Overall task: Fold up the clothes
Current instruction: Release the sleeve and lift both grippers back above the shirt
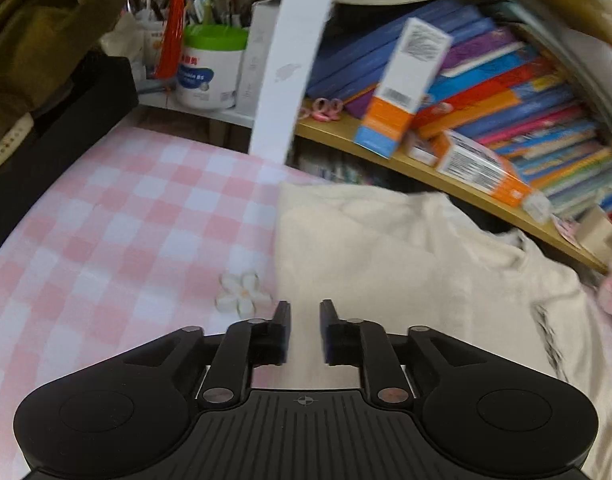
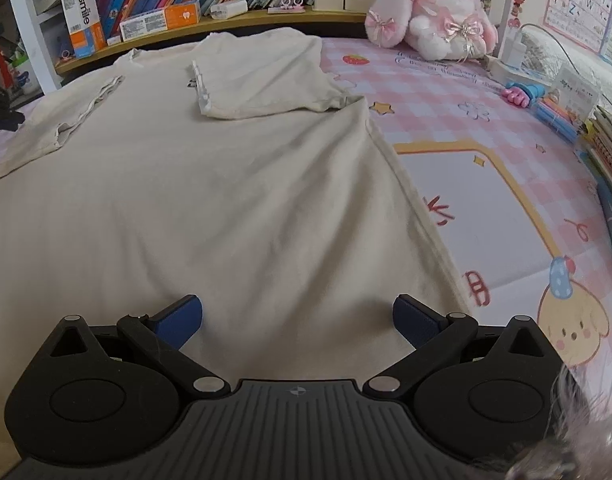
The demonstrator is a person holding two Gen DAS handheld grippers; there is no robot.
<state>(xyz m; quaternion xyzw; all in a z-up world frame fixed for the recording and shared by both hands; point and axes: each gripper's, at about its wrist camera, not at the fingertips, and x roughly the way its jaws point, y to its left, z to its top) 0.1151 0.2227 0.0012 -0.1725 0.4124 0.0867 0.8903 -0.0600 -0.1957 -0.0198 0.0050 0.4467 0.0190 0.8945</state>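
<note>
A cream T-shirt [image 2: 210, 184] lies flat on the pink checked mat [image 2: 445, 92], both sleeves folded in over the body. In the left wrist view the shirt [image 1: 385, 264] fills the right half, its left edge running up from my fingers. My left gripper [image 1: 305, 314] hovers over that edge with a narrow gap between its fingers and nothing in it. My right gripper [image 2: 298, 312] is wide open and empty, low over the shirt's near hem, close to its right edge.
A curved wooden shelf [image 2: 234, 24] of books and boxes runs along the far side. A pink plush rabbit [image 2: 429, 12] sits at the far right. A white flower clip [image 1: 242, 292] lies left of my left fingers. Toys and books [image 2: 561, 112] line the right edge.
</note>
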